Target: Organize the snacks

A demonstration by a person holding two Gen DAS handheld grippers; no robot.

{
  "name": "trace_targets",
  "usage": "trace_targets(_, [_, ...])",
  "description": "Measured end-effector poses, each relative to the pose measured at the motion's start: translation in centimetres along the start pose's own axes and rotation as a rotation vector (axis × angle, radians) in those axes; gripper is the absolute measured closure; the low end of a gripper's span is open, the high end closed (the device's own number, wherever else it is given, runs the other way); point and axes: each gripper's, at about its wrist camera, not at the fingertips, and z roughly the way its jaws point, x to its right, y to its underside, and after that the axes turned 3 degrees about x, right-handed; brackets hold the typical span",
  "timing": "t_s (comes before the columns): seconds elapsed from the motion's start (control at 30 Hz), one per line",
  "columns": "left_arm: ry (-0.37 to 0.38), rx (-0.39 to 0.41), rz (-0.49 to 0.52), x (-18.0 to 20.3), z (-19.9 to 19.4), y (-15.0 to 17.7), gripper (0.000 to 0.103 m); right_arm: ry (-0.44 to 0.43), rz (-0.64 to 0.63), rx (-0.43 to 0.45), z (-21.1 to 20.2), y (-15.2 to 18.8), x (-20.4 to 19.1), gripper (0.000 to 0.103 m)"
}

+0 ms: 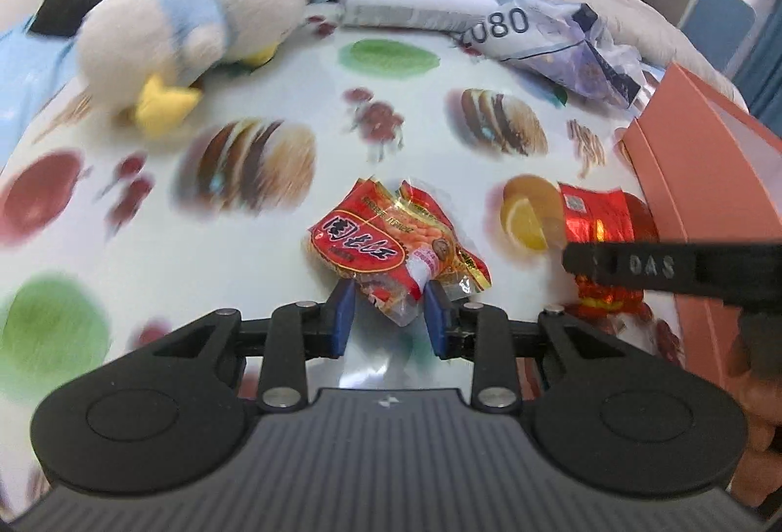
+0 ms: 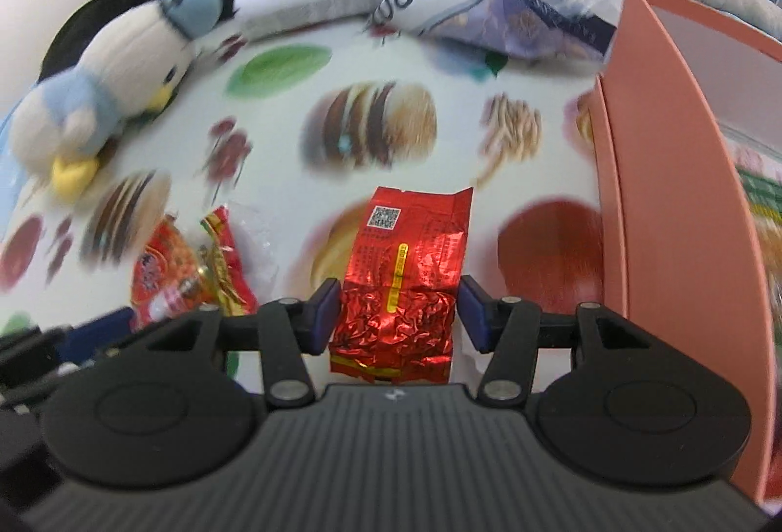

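We found the left gripper parted around the peanut packet. The right gripper stood parted around the red foil packet, the pink box at three o'clock.

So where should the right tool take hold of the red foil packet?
Across its crinkled lower half, from the near short end. The red foil packet lies flat and lengthwise between the open right tool pads, so closing on its two long edges fits; the pink box blocks the right side.
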Motion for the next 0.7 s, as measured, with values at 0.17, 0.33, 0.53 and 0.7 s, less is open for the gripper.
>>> trace_targets(0.17, [-0.002, 0.001, -0.021, -0.6, -3.6, 2.5, 0.068, -0.027, -0.018, 0.015, -3.6, 3.2, 0.0, 0.048])
trace_targets(0.33, [0.011, -0.002, -0.078, -1.3, -6.1, 4.0, 0.068, -0.046, -0.039, 0.037, -7.2, 6.1, -0.2, 0.048])
trace_targets(0.53, [0.022, 0.021, -0.091, -0.8, -8.4, 3.9, 0.07, -0.071, -0.056, 0.077, -10.1, 6.9, -0.3, 0.048])
trace_targets(0.7, [0.052, 0.039, -0.094, 0.0, -10.0, 2.7, 0.095, -0.09, -0.052, 0.126, -12.5, 6.3, 0.1, 0.048])
